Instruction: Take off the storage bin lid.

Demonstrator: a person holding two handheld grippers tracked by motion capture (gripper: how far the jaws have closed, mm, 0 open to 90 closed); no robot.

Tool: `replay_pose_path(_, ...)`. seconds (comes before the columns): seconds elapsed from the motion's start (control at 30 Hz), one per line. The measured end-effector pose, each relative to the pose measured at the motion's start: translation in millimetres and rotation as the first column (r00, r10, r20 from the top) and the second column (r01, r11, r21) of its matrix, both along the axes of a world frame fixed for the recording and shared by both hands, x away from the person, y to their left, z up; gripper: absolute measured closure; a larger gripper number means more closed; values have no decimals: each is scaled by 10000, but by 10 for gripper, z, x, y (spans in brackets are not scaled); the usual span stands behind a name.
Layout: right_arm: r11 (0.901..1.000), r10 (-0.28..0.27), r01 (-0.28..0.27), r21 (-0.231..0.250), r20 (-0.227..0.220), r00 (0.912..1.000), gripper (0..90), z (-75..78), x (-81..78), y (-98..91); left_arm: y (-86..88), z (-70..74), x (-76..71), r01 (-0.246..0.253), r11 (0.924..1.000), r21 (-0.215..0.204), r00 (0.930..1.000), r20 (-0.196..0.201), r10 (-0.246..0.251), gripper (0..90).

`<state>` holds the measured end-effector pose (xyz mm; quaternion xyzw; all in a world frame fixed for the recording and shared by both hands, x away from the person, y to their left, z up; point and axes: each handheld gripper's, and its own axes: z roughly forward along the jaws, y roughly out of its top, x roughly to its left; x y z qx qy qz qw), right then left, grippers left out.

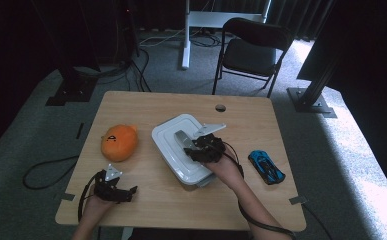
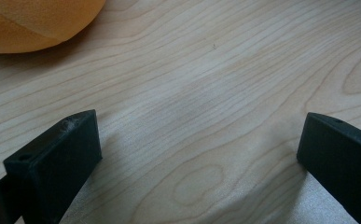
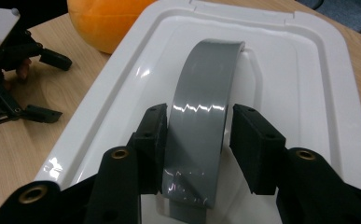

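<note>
The white box [image 1: 183, 147] sits at the middle of the frame on the wooden surface [image 1: 241, 120], lid on, with its grey handle [image 3: 201, 116] arching up from the lid. The right claw [image 3: 197, 140] straddles that handle, one jaw at each edge. The left jaw looks pressed against it, while a thin gap may remain on the right, so the grasp seems just about made, likely to lift the lid. The left claw [image 1: 115, 190] rests released at the lower left, jaws wide over bare wood, out of the way. An orange plush toy [image 1: 119, 142] lies left of the box and a blue toy car [image 1: 266, 166] to its right.
</note>
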<state>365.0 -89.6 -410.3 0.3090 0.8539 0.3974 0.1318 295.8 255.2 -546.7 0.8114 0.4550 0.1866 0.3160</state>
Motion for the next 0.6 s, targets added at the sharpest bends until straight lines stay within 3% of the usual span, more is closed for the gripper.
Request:
replay_pose_path(0.17, 9996, 174, -173, -213, 30, 9998, 639, -31, -37, 21, 0, 0, 0, 1, 10000, 0, 10000, 2, -1, 1)
replay_pose_path(0.6, 10000, 55, -55, 37, -47, 10000, 673, 17, -52, -19, 0, 0, 0, -3, 10000, -4, 10000, 2, 3, 1)
